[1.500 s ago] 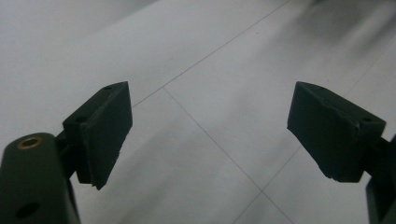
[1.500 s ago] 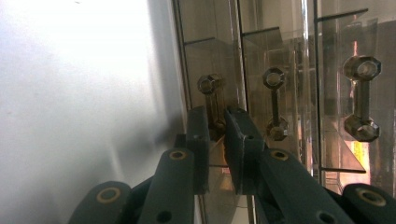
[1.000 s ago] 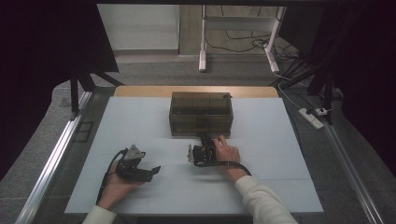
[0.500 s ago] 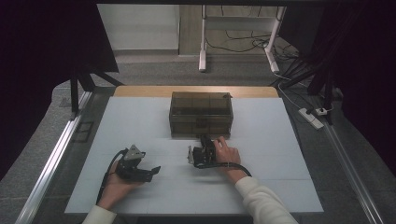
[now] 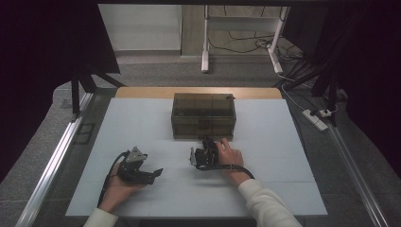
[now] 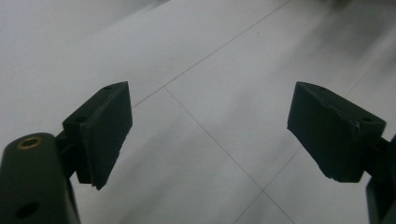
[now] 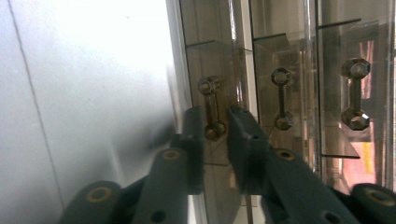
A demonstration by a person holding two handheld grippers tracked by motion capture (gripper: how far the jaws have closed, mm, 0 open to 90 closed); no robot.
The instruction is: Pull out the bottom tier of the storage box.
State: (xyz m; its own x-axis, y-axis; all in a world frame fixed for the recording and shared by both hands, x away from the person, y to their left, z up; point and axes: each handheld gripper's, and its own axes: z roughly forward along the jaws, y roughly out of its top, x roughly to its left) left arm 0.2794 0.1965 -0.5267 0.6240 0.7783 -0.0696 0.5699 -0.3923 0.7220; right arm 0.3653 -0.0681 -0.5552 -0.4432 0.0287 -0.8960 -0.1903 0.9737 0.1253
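Note:
A smoky transparent drawer box (image 5: 203,116) stands at the middle of the white table (image 5: 283,156). My right gripper (image 5: 207,143) is turned on its side and reaches the lower front of the box. In the right gripper view the gripper (image 7: 215,126) has its jaws closed around a small metal drawer handle (image 7: 210,95), one on each side of its bar. Two more handles (image 7: 281,98) (image 7: 355,93) sit on the neighbouring drawers. My left gripper (image 5: 153,175) rests low near the table's front left. In the left gripper view it (image 6: 210,135) is open wide over bare table, holding nothing.
A wooden strip (image 5: 142,92) edges the table's far side behind the box. A metal rail (image 5: 52,161) runs along the left. A power strip (image 5: 314,118) and cables lie on the floor at the right. Beyond the table stands a white frame (image 5: 205,56).

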